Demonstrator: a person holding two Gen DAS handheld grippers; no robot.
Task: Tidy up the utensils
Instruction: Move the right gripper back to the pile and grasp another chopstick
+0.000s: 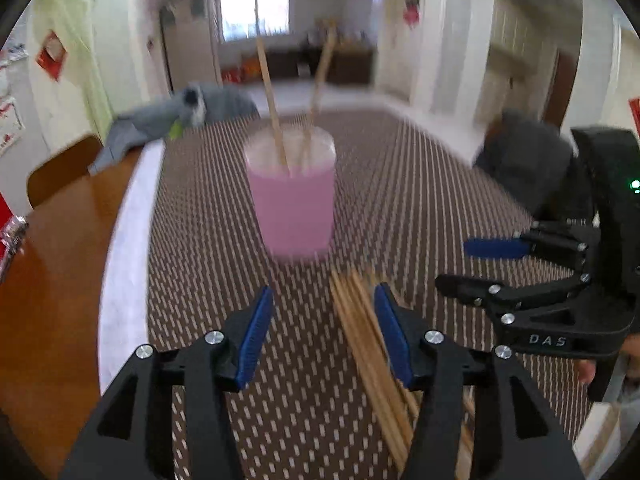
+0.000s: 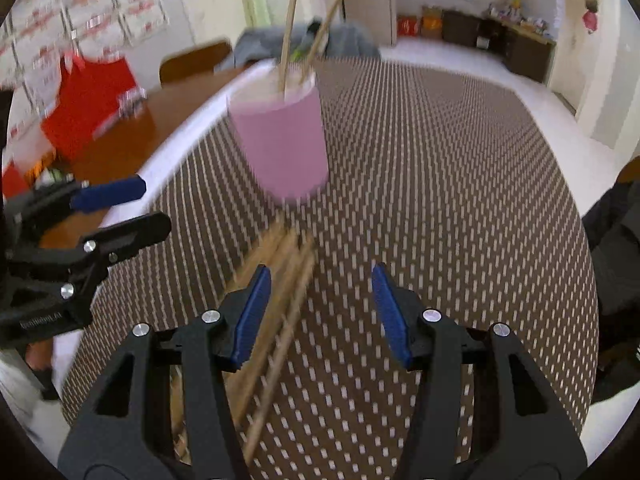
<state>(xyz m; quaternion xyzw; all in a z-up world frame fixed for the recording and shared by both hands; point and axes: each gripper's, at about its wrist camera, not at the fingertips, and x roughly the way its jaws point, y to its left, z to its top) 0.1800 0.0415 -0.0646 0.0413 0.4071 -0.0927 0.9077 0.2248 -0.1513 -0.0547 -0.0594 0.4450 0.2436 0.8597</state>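
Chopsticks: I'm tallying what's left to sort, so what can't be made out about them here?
- Loose chopsticks, left wrist view: near ends hidden behind the left gripper; motion blur prevents a count.
- Same pile, right wrist view: blurred, partly hidden by the right gripper.
- Pink cup: its wall hides the lower ends of the two chopsticks inside.
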